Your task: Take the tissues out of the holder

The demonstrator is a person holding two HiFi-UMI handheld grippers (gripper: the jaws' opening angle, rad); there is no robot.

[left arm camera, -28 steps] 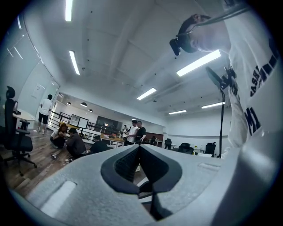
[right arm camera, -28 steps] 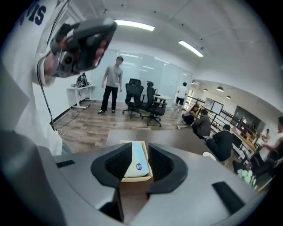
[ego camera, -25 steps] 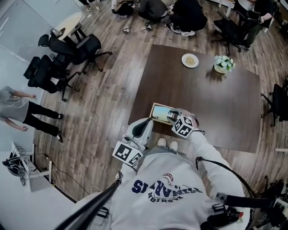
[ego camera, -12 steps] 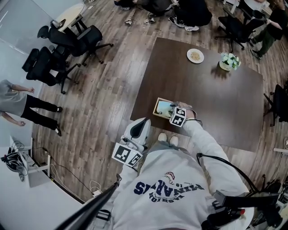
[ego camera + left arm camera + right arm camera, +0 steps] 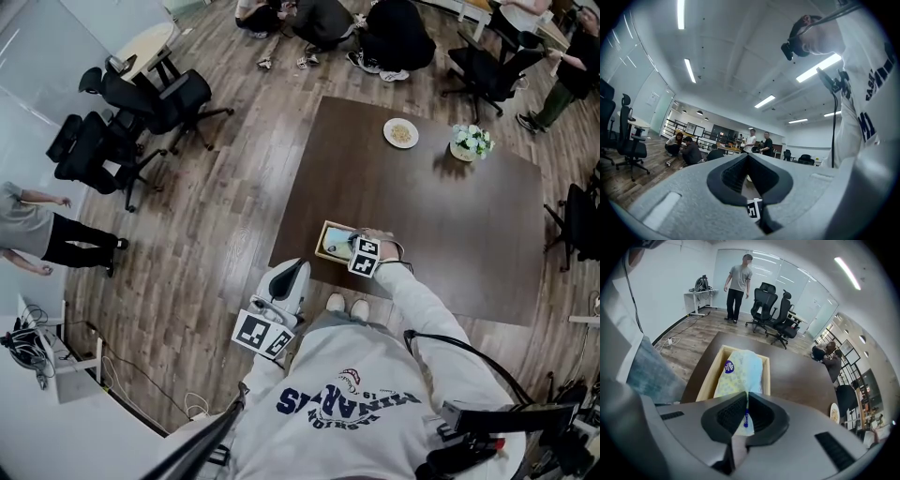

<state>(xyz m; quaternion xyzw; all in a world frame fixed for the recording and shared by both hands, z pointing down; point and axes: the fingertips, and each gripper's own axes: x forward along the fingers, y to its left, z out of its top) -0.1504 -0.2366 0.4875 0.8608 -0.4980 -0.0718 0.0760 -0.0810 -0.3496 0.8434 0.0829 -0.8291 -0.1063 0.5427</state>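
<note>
At the near edge of the surface (image 5: 441, 216), right claw (image 5: 746, 398) has just been closing and pinches the near wrapper end of the tissue pack (image 5: 740, 369). Pack lies inside the wooden holder (image 5: 707, 376), holder flat on the surface. Left claw (image 5: 748, 155) is off the surface by its near corner, level, jaws together, nothing between them.

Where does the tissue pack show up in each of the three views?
Head view: tissue pack in the wooden holder at the near edge of the table.
Left gripper view: not in it.
Right gripper view: tissue pack at centre; the right tongs have just been closing and pinch its near end.
Shared landmark: the people crouching on the floor.
</note>
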